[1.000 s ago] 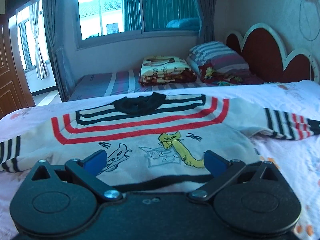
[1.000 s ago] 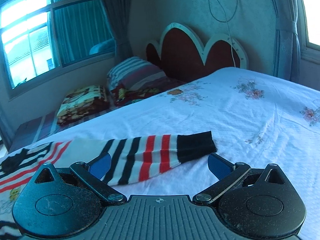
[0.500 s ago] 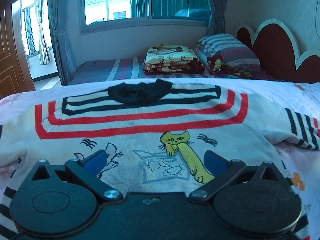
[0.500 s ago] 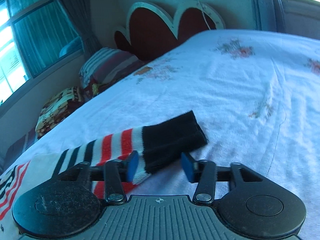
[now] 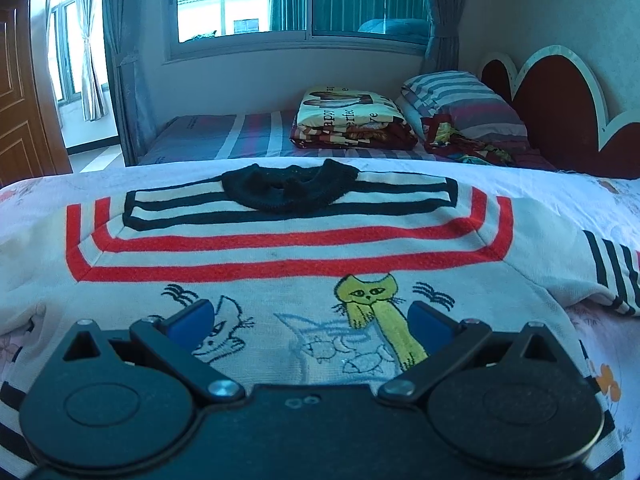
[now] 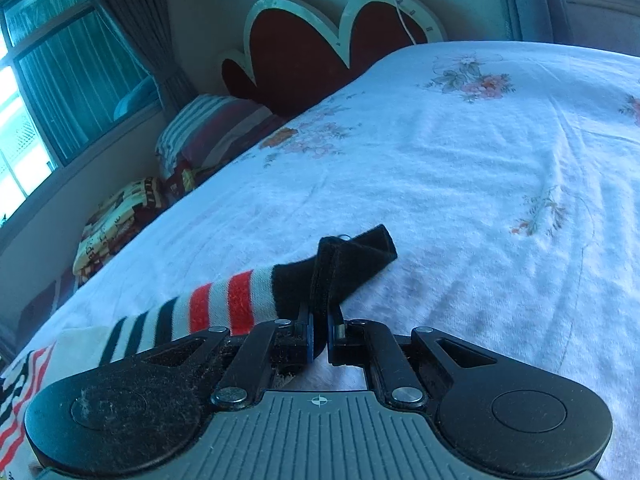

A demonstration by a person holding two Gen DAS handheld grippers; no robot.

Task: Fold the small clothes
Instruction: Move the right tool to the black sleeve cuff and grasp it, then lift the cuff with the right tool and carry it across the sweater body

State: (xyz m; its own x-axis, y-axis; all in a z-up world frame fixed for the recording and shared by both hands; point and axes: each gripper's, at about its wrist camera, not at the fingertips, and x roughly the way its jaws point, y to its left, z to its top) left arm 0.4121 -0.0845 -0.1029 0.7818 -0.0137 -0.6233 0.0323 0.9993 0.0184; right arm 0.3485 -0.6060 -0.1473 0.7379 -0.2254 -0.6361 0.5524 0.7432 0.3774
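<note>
A cream sweater (image 5: 280, 248) with red and black stripes, a black collar and cat drawings lies flat on the bed, front up. My left gripper (image 5: 310, 312) hovers open over its lower part, one blue pad on each side of the cat drawings, nothing between them. In the right wrist view the striped sleeve (image 6: 224, 304) reaches out to the right and ends in a black cuff (image 6: 352, 264). My right gripper (image 6: 320, 320) is closing its jaws, and the pads pinch the bunched cuff.
A white floral bedsheet (image 6: 460, 184) stretches far to the right of the sleeve. The red scalloped headboard (image 6: 304, 52) stands at the far end. Beyond the sweater, a second bed holds a folded blanket (image 5: 352, 120) and a striped pillow (image 5: 460, 100).
My right gripper dropped to the sleeve end and went from wide open to shut on the black cuff, which is now bunched. My left gripper moved in lower over the sweater, still open.
</note>
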